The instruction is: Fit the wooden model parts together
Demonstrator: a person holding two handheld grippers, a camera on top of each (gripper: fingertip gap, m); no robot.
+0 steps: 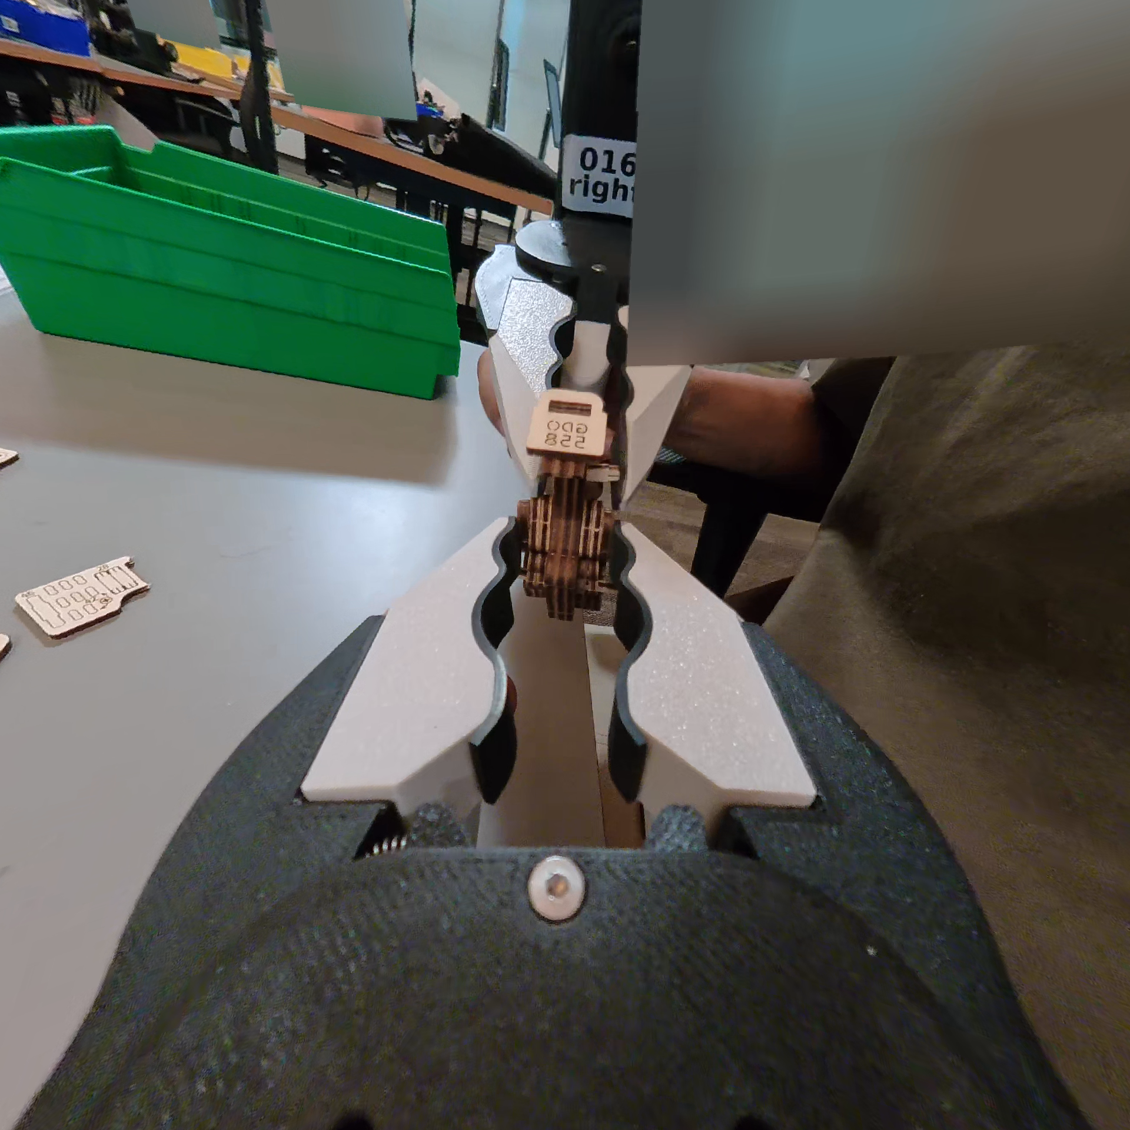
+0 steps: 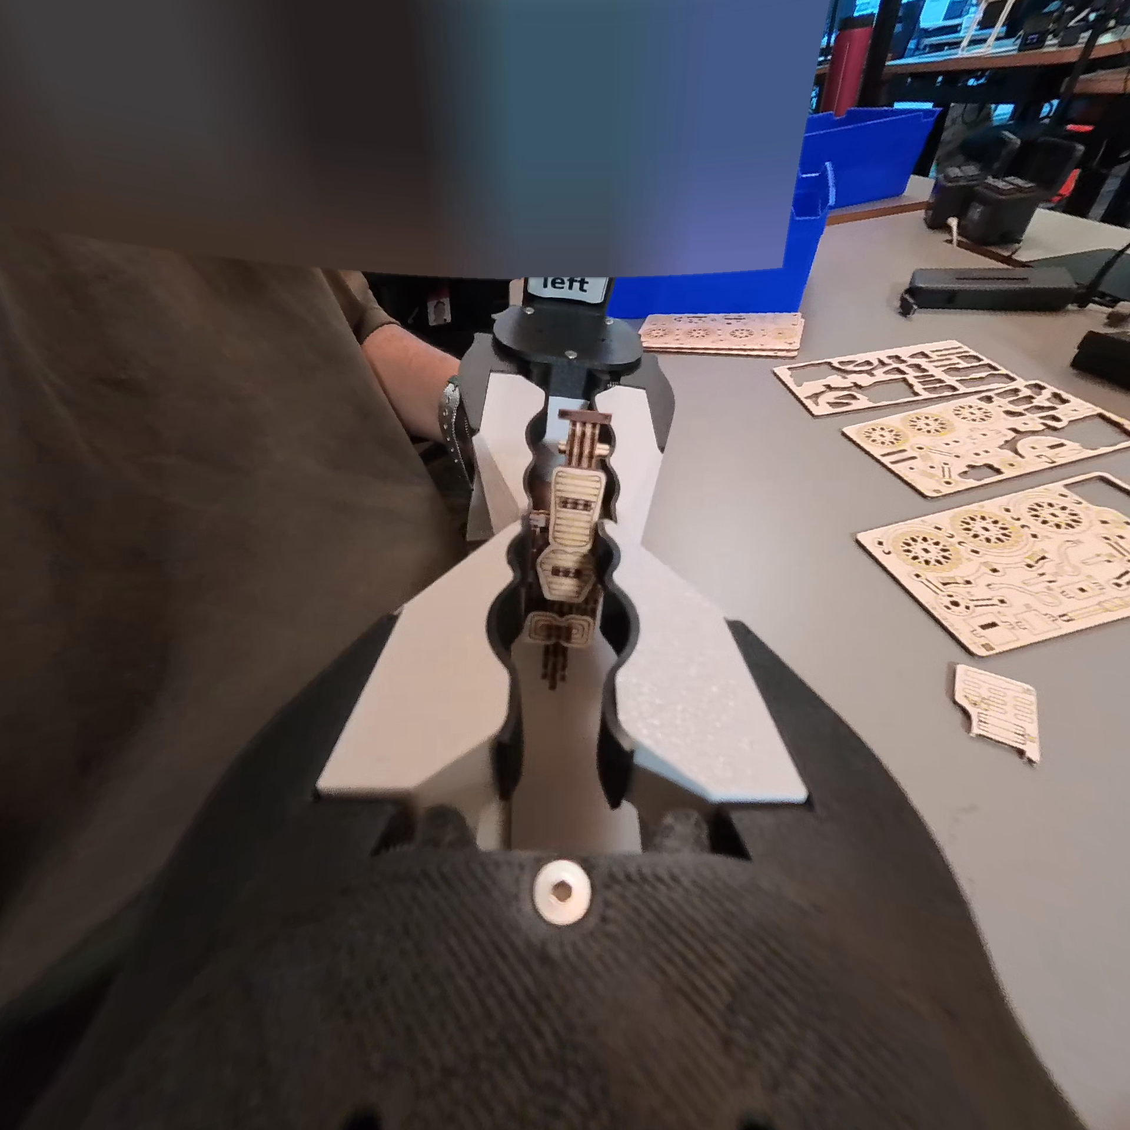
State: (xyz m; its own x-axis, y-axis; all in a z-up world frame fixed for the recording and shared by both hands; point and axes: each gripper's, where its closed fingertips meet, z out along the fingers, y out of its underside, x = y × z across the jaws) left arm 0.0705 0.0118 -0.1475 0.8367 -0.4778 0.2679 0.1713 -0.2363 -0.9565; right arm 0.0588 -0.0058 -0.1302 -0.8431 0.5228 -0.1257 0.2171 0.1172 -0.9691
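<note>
A small wooden model assembly (image 1: 565, 556) of layered laser-cut parts is held in the air between both grippers, which face each other tip to tip. My left gripper (image 1: 562, 532) is shut on its lower, toothed part. My right gripper (image 1: 575, 483) comes from the opposite side and is shut on the part with the flat tab (image 1: 567, 431). In the right wrist view the model (image 2: 568, 550) runs lengthwise between the right gripper's (image 2: 565, 541) fingers, with slotted plates on top. The left gripper (image 2: 568, 513) grips its far end.
A green bin (image 1: 232, 275) stands on the grey table (image 1: 275, 520), with a loose wooden piece (image 1: 82, 596) at the left. Punched wooden sheets (image 2: 1003, 562) (image 2: 978, 440), a sheet stack (image 2: 721, 333), a loose piece (image 2: 997, 709) and a blue bin (image 2: 856, 171) lie right. The person's torso (image 1: 978, 611) is close. My two grippers' fingertips are within a few centimetres of each other. Left tips and right tips are each some 20 cm from the loose piece (image 2: 997, 709). My left wrist view (image 1: 96, 584) looks at it from another angle.
</note>
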